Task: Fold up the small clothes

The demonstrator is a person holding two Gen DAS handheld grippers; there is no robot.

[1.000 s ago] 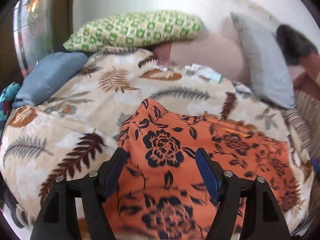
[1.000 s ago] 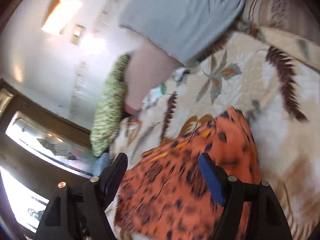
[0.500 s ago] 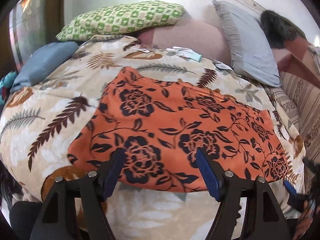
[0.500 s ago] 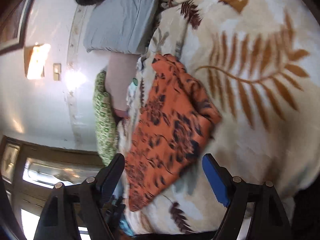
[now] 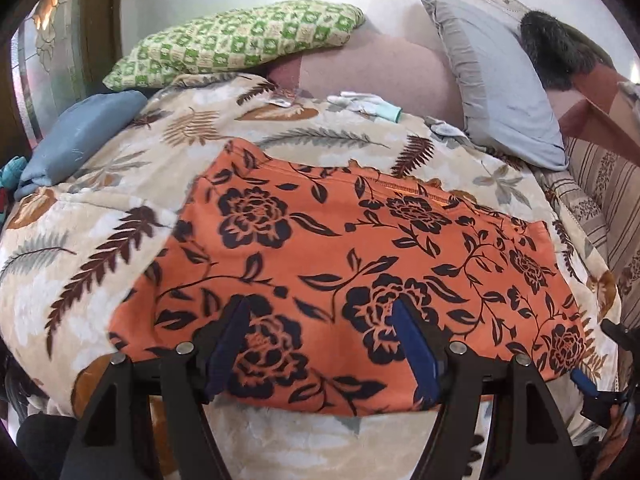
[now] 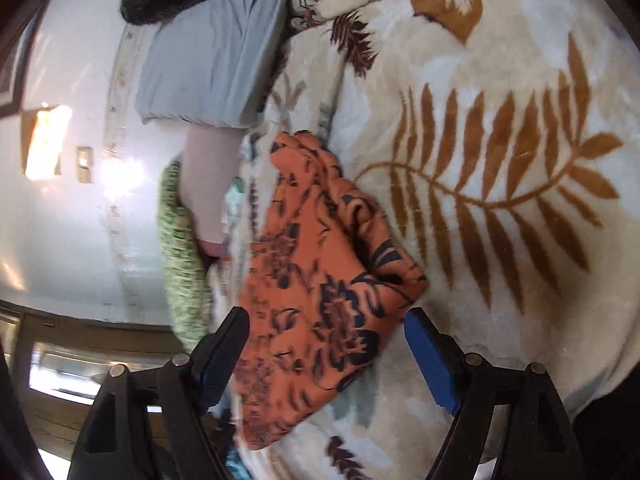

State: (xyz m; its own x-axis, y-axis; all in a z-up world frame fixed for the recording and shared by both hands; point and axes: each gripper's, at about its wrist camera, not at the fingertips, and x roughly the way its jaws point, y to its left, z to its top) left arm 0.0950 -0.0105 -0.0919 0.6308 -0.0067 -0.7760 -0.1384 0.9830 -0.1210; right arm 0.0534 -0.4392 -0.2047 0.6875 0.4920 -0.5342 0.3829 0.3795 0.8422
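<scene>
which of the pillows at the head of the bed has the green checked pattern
The green checked pillow, far left against the wall. The grey pillow on the right and the pink one between them are plain.

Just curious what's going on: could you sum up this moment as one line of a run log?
stage: before fold | orange floral garment: spread on leaf-print blanket | left tool: open, over near edge | right tool: open, at one end

Matt orange floral cloth (image 5: 344, 256) on seemingly plush, fleecy blanket (image 5: 100, 240)
</scene>
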